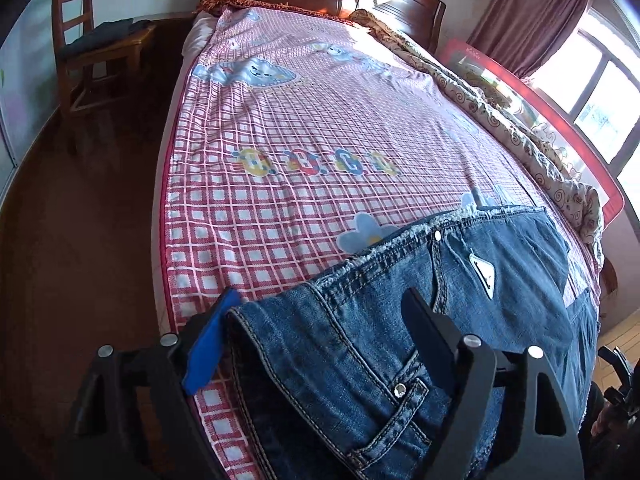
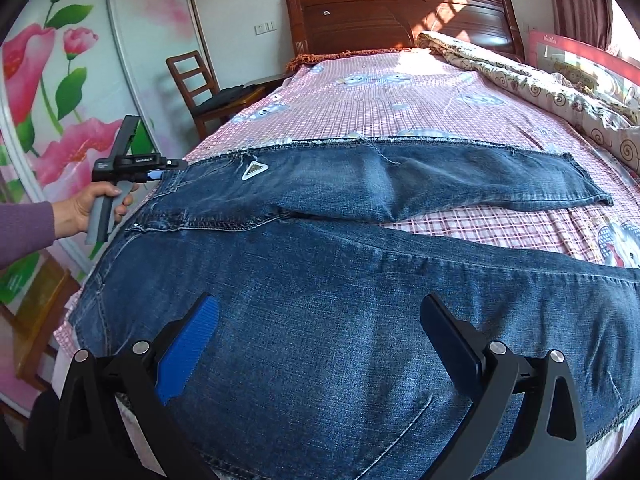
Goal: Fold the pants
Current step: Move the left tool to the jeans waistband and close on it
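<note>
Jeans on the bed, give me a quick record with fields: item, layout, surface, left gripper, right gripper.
item: blue jeans
layout: spread flat, legs apart, unfolded
surface: pink checked bedsheet
left gripper: open, fingers astride the waistband end
right gripper: open, over the near leg
other: patterned quilt bunched along the bed's far side
</note>
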`<state>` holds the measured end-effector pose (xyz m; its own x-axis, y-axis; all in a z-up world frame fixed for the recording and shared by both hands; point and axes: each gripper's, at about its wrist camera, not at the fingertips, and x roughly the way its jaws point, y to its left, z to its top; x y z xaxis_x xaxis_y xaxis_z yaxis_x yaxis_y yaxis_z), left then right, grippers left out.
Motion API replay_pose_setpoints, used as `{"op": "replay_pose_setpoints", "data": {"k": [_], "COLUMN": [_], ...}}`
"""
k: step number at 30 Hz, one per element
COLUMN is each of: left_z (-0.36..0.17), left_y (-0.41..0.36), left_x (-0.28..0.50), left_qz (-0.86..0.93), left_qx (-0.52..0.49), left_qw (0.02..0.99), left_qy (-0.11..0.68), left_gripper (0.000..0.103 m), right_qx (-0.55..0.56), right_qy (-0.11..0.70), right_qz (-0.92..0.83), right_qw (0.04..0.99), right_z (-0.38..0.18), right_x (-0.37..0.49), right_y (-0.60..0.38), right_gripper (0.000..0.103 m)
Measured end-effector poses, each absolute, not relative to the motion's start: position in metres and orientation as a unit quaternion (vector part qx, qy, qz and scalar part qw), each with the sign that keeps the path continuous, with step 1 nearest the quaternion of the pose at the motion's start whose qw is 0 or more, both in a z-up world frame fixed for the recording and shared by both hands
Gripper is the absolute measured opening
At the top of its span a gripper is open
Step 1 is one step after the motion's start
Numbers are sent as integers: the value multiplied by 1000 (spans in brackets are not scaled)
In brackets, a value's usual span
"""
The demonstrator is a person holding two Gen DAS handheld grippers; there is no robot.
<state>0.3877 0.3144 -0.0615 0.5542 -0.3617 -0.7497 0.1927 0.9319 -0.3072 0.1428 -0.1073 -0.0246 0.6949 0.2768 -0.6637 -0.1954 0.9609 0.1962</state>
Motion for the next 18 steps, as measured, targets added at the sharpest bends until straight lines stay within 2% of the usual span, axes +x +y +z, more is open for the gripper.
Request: {"op": "replay_pose_setpoints", "data": {"k": [4, 5, 7, 8, 10, 11, 12, 15, 18], "left_z": [-62, -63, -66, -67, -67, -67, -64, -55, -35], "left_y": [318, 321, 328, 332, 335, 333, 328, 316, 310], "left_x": [384, 384, 385, 386, 386, 385, 384, 380, 366], "left_qz": [-159, -155, -142, -132, -126, -122, -116, -83, -64], "left_qx": [-102, -111, -121, -122, -123, -114, -100, -72, -80], "left_qw": [872, 872, 872, 872, 870, 869, 872, 881, 895], "left_qy": [451, 452, 453, 455, 461, 465, 466, 461, 433], "left_gripper": [73, 68, 54, 40, 28, 17, 13, 8, 7], "right_qx": [69, 70, 71, 70, 71, 74, 77, 80, 101], "right_qy": [369, 367, 362, 360, 358, 359, 359, 360, 373], "right_qz": [127, 127, 131, 131, 131, 129, 128, 130, 128], "right_qw": [918, 919, 920, 921, 922, 922, 921, 920, 914], "right_z": [-26, -25, -22, -21, -18, -18, -18, -16, -13], "right_x": [144, 143, 141, 140, 139, 140, 140, 142, 151], "right_y": [-112, -113, -113, -113, -115, -117, -118, -124, -153], "right_gripper": [100, 100, 100, 100, 100, 100, 100, 100, 100]}}
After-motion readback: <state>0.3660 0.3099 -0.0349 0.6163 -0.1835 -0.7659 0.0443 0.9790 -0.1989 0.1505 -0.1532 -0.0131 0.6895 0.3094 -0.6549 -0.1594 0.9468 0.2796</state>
